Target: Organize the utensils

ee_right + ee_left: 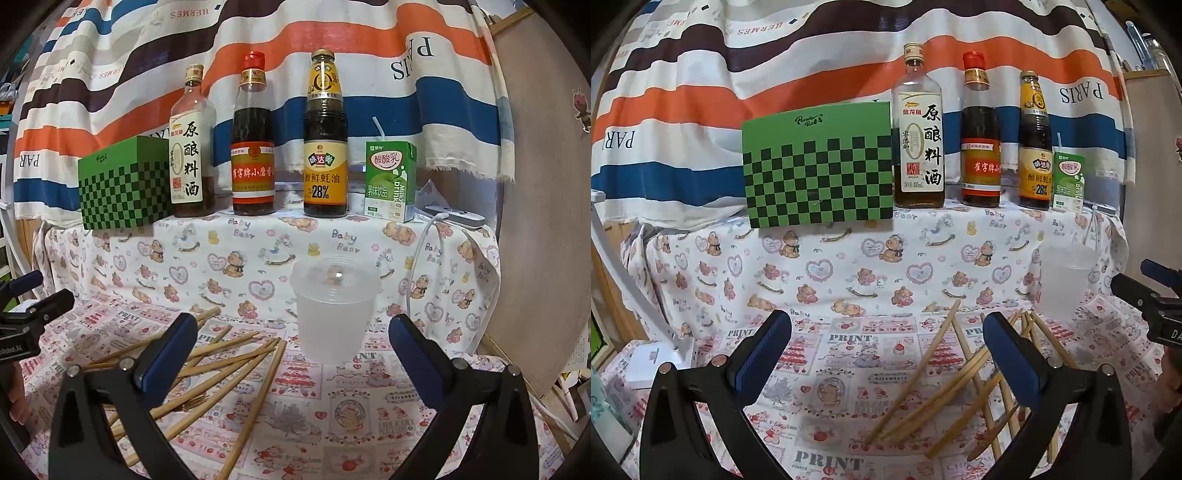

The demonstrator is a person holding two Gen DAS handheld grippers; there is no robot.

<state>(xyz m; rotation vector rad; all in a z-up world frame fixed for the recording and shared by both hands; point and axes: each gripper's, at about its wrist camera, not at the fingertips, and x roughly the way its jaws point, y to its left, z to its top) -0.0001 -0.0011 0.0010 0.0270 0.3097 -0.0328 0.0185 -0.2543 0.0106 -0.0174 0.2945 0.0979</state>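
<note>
With both the left gripper (886, 354) and the right gripper (293, 354) spread wide and empty, one thin bamboo chopstick from the scattered pile (229, 365), at eight o'clock of the translucent plastic cup (334, 317), is best pinched singly mid-shaft and then stood in that cup.

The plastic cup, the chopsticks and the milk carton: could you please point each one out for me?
plastic cup (334, 325): right wrist view, front wall.
chopsticks (236, 363): right wrist view, middle of the scattered pile.
milk carton (388, 181): right wrist view, front face.
</note>
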